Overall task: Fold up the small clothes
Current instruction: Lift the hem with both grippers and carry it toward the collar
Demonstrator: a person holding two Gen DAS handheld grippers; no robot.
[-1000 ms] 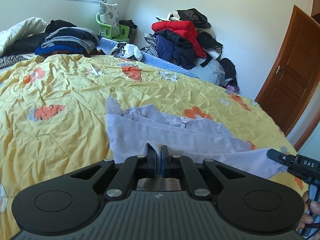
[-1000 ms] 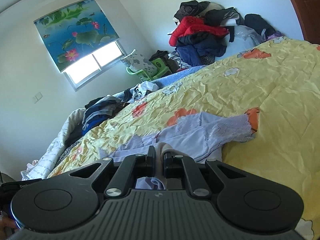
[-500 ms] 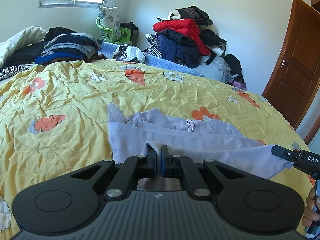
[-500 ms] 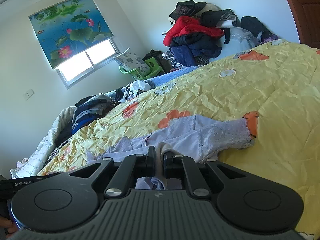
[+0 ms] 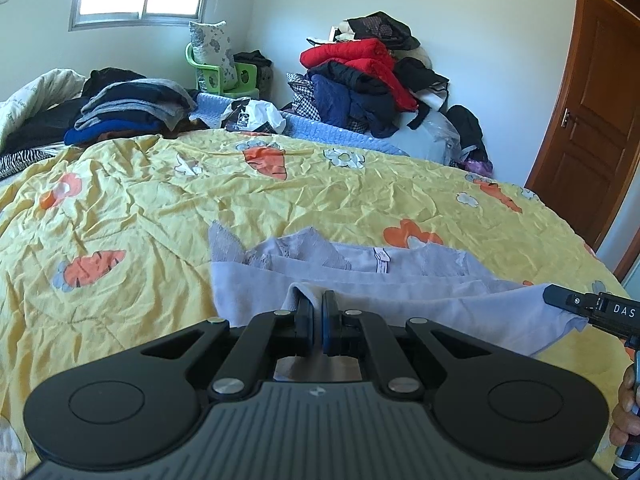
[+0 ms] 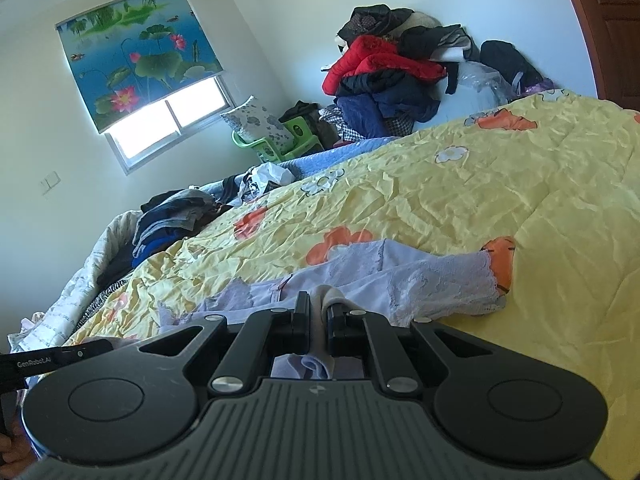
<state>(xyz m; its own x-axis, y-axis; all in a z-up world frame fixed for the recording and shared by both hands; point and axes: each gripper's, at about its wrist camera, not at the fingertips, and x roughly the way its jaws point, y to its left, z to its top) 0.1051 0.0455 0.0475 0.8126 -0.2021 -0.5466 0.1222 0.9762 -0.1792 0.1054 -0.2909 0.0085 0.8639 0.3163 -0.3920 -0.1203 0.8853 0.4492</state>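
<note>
lilac garment [image 5: 400, 292]: soft knit, lace sleeves, on crinkled quilt [image 5: 160, 200] | left gripper [image 5: 317, 312], right gripper [image 6: 318, 312]: tilted down, both clamped on hem

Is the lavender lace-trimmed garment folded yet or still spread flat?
Partly folded: the lavender lace-trimmed garment has its near hem doubled over the body, pinched up off the yellow quilt.

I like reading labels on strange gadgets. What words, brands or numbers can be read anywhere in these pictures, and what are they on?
"DAS": white letters on the right hand-held gripper, at the right edge of the left wrist view; cut off there.
"GenRobot.AI": on the left hand-held gripper, at the left edge of the right wrist view; last letters unclear.
White tag on the lilac garment: too small to read.
Black-and-white bag print: too blurred.
</note>
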